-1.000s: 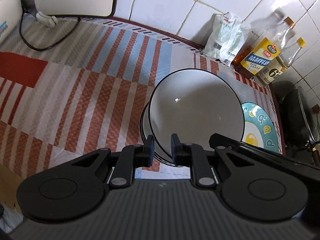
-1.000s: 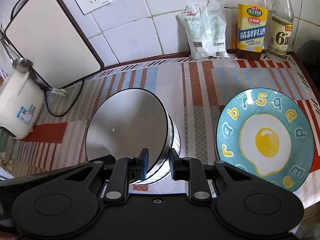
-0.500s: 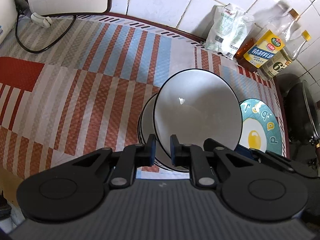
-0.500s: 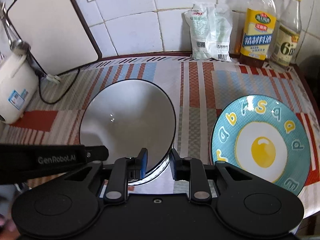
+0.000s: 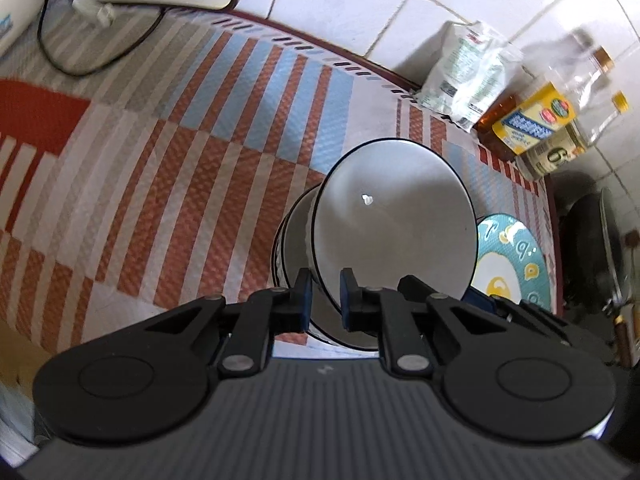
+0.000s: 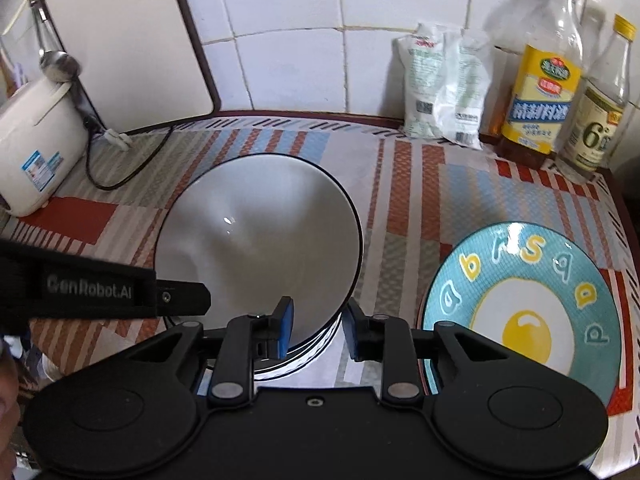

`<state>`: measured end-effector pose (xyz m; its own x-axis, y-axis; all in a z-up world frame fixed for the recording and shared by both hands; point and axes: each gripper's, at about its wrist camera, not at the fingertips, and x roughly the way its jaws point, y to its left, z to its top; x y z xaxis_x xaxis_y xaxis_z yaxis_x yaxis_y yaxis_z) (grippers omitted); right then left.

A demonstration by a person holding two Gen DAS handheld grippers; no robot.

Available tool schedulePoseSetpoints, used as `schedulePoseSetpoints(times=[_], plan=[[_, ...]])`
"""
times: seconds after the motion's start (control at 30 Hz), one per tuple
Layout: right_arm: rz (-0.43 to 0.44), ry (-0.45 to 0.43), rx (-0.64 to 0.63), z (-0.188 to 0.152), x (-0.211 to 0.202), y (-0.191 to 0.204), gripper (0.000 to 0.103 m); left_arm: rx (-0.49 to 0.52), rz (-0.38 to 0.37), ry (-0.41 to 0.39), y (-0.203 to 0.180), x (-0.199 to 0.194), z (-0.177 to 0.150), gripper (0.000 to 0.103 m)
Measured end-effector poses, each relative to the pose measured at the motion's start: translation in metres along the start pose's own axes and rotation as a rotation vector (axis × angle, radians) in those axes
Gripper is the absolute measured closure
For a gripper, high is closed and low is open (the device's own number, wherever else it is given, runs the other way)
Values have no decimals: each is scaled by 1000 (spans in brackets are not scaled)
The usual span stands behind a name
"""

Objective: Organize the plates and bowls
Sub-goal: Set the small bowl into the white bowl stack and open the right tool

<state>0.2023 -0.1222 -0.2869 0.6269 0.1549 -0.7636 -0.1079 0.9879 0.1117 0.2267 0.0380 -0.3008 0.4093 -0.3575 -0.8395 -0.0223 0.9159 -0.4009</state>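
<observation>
A white bowl with a black rim sits tilted in a stack of like bowls on the striped mat. My left gripper is shut on its near rim. My right gripper straddles the bowl's rim on the right side with its jaws parted wider than the rim. A teal plate with a fried-egg picture lies flat to the right of the stack. The left gripper's body shows at the left of the right wrist view.
Two bottles and a white packet stand by the tiled back wall. A white rice cooker with its cable and a leaning white board are at the left. A dark pan sits beyond the mat's right edge.
The top bowl has come down from steeply tilted to lower in the stack. The right gripper's jaws have opened from the rim. Both grippers have shifted slightly.
</observation>
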Motion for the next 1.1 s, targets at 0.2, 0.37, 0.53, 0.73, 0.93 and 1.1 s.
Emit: schedulePoseSetpoints(times=[0.2,0.37,0.53,0.73,0.93,1.1], plan=[[14,-38,28,-2,3,-8,69,-4,5,-6,-1,0,1,90],[26,-110,12,4,8,-9,78,-36,3,-7,2,1,6,89],[67,-115,63,13,1,-16,86,-79,-49,8,10,-1,3,89],[40,-90,44,8,6,-13,87,-84,-45,1,10,0,0,89],[7,-91,-33,6,7,-5,86,-95,-34,37,10,-3,5,89],[-4,-87,-58,3,5,-4,86,-87,-20,61,6,-7,6,85]])
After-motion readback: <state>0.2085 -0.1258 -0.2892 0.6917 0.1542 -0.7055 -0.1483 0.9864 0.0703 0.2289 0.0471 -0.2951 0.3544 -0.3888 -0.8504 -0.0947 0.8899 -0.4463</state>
